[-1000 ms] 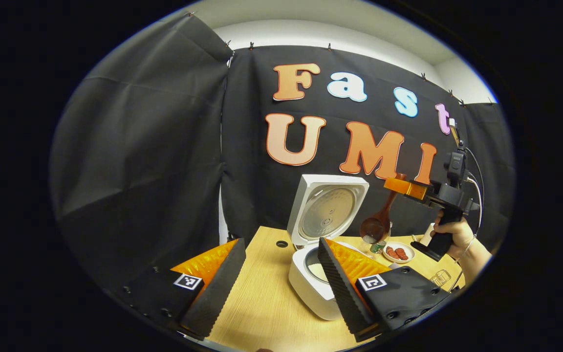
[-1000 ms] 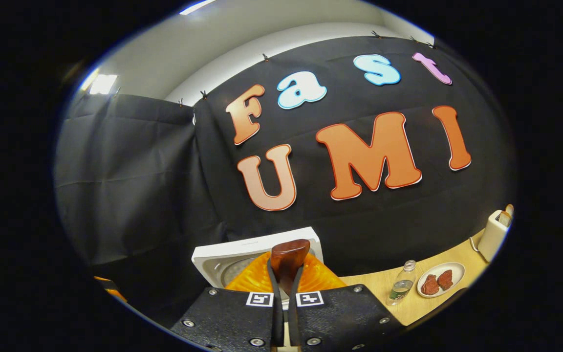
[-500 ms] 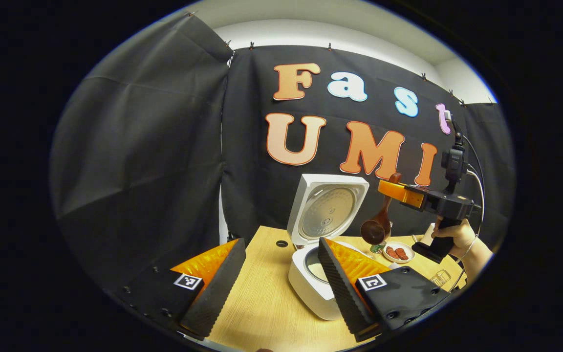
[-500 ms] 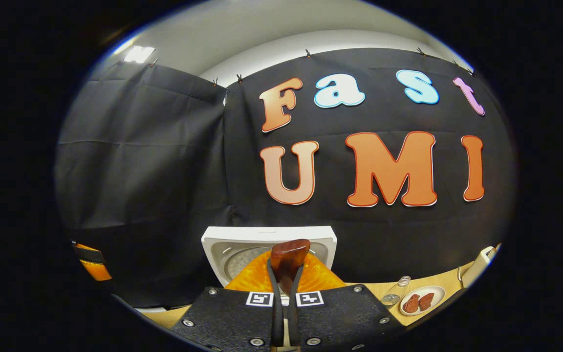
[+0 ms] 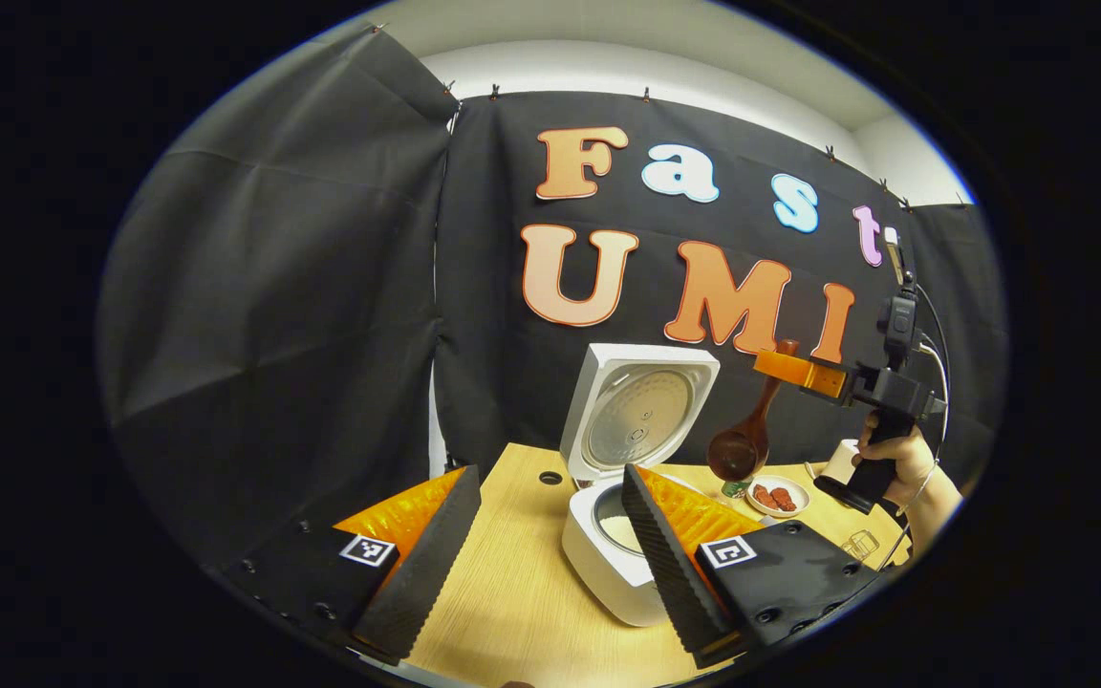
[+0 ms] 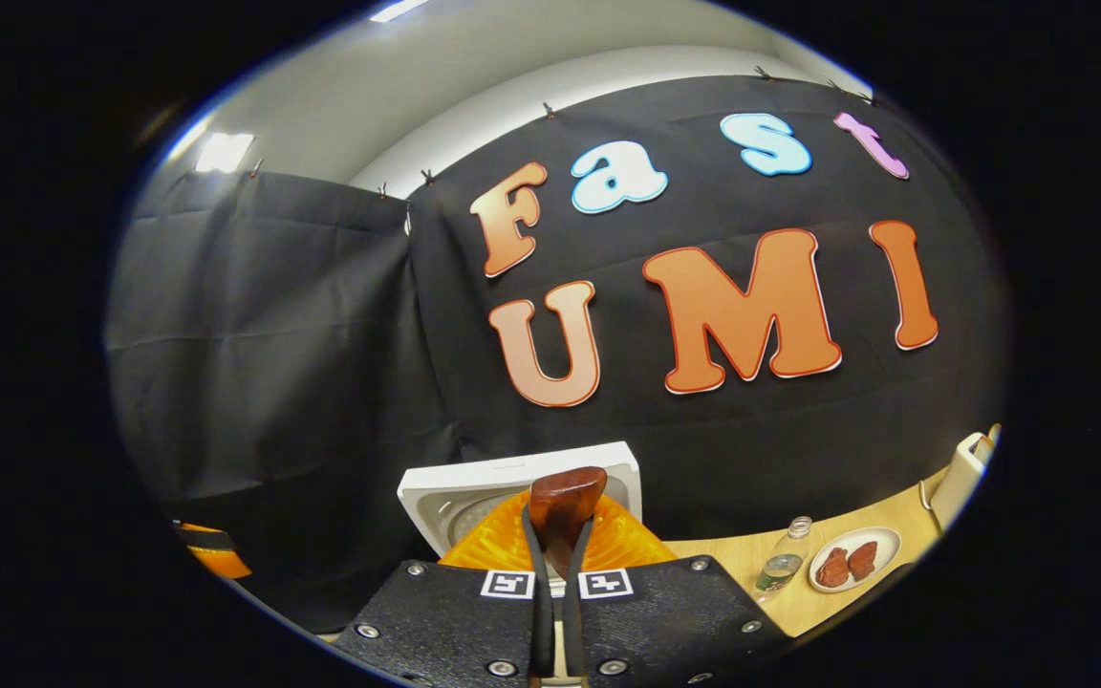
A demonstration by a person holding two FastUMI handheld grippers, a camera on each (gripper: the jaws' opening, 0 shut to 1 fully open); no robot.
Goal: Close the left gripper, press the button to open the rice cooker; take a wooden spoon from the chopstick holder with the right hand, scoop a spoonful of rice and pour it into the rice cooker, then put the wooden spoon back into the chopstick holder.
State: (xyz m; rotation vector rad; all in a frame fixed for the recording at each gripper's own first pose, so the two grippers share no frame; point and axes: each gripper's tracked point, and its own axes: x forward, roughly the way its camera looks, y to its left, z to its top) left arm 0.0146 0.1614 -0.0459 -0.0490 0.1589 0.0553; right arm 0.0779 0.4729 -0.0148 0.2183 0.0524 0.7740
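The left gripper point(image 5: 541, 549) hangs nearest, fingers spread wide over the table point(image 5: 512, 602), its right finger point(image 5: 660, 554) covering part of the one rice cooker point(image 5: 608, 564). The cooker's lid point(image 5: 636, 416) stands open, pale rice visible in the pot. Beyond and right of the cooker, the right gripper point(image 5: 785, 368) is clenched on the handle of one spoon point(image 5: 742, 444), bowl hanging down. Behind the cooker sit one bottle point(image 6: 782, 559), one plate point(image 6: 854, 562) with two reddish pieces, and a white holder point(image 6: 960, 473).

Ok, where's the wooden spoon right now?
In the left gripper view, the wooden spoon hangs bowl-down from the right gripper, right of the rice cooker's raised lid.
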